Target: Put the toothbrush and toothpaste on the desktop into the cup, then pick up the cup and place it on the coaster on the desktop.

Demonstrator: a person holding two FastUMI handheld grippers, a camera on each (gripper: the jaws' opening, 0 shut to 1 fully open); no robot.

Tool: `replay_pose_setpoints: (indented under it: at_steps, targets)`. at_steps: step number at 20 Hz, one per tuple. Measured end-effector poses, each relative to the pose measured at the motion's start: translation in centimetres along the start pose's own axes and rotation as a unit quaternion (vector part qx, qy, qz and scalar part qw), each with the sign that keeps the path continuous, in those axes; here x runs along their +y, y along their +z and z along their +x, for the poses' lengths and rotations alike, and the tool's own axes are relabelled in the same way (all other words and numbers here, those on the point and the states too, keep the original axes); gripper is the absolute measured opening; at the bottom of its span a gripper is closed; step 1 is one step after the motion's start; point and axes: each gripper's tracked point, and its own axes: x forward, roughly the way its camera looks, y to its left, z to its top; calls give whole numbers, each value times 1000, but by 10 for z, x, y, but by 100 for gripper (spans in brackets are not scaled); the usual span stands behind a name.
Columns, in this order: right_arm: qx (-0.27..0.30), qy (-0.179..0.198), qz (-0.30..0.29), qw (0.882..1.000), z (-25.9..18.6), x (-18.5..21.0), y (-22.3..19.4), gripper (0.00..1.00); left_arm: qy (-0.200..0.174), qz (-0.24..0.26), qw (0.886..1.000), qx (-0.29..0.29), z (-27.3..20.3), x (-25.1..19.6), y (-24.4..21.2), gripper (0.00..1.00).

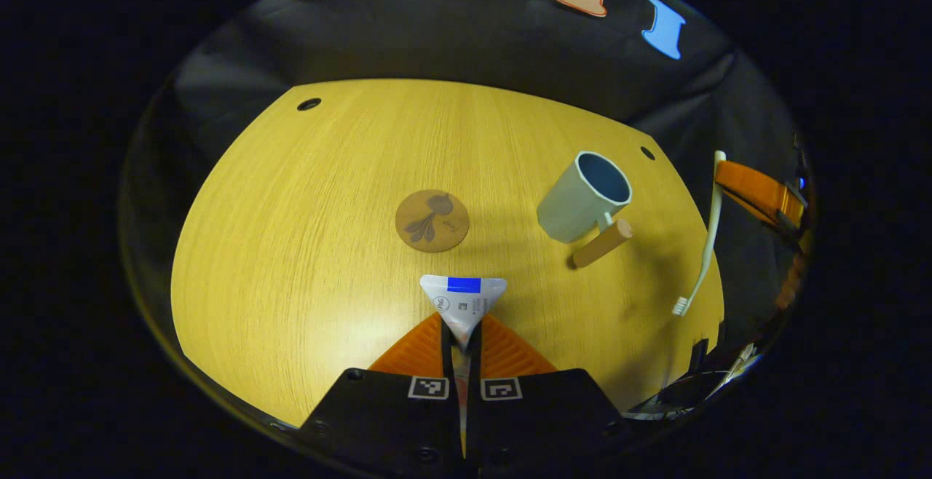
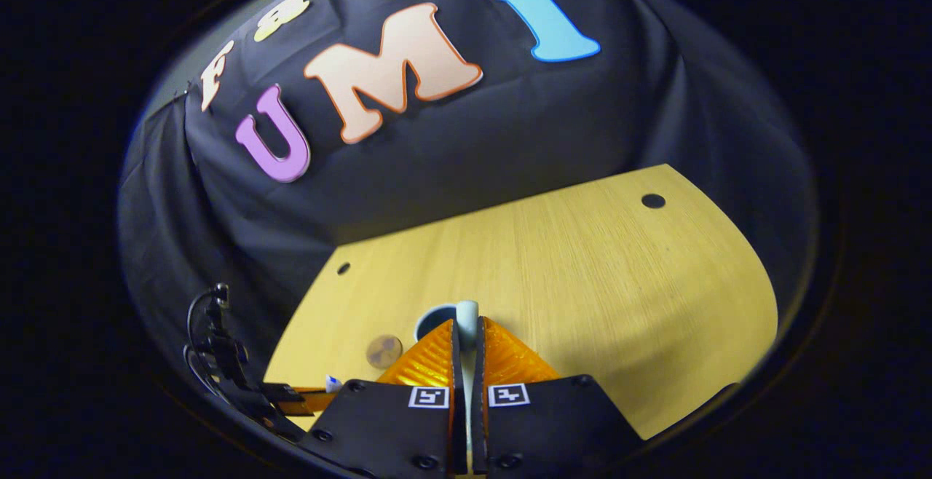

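The toothpaste [image 1: 464,306] sits pinched between the left gripper's [image 1: 461,338] nearly closed jaws, its flat crimped end pointing forward and its body running back along the fingers, lifted above the counter [image 1: 306,231]. The cup [image 1: 583,197] lies ahead and to the right of those jaws, mouth open, nothing visible inside, wooden handle [image 1: 601,244] toward the camera. The coaster [image 1: 432,220] lies bare just ahead of the tube, left of the cup. The right gripper [image 2: 467,333] grips the toothbrush [image 1: 703,235] by its handle, the brush hanging bristle-end down beside the cup. The right looks nearer the cup; either load needs to come over the rim before release.
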Motion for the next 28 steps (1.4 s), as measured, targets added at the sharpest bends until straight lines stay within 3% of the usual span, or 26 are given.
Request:
replay_pose_setpoints:
  at_steps: [6, 12, 18, 23, 26, 28]
  targets:
    - [-81, 61, 8, 995, 24, 30, 51, 5, 5, 16, 998, -65, -24, -10, 43, 1]
    - [-135, 88, 24, 987, 62, 41, 74, 5, 5, 30, 987, -155, -39, -27, 100, 2]
    - [-144, 80, -19, 986, 93, 34, 57, 5, -30, 37, 966, -256, -31, -52, 158, 1]
    - [-130, 73, -59, 987, 106, 31, 22, 6, -77, 18, 939, -334, -20, -79, 206, 1]
    - [-110, 70, -45, 990, 107, 29, 0, 10, -99, 9, 932, -349, -11, -92, 216, 1]
    - [-127, 59, -31, 990, 100, 22, 6, 18, -116, -6, 927, -357, -9, -100, 219, 1]
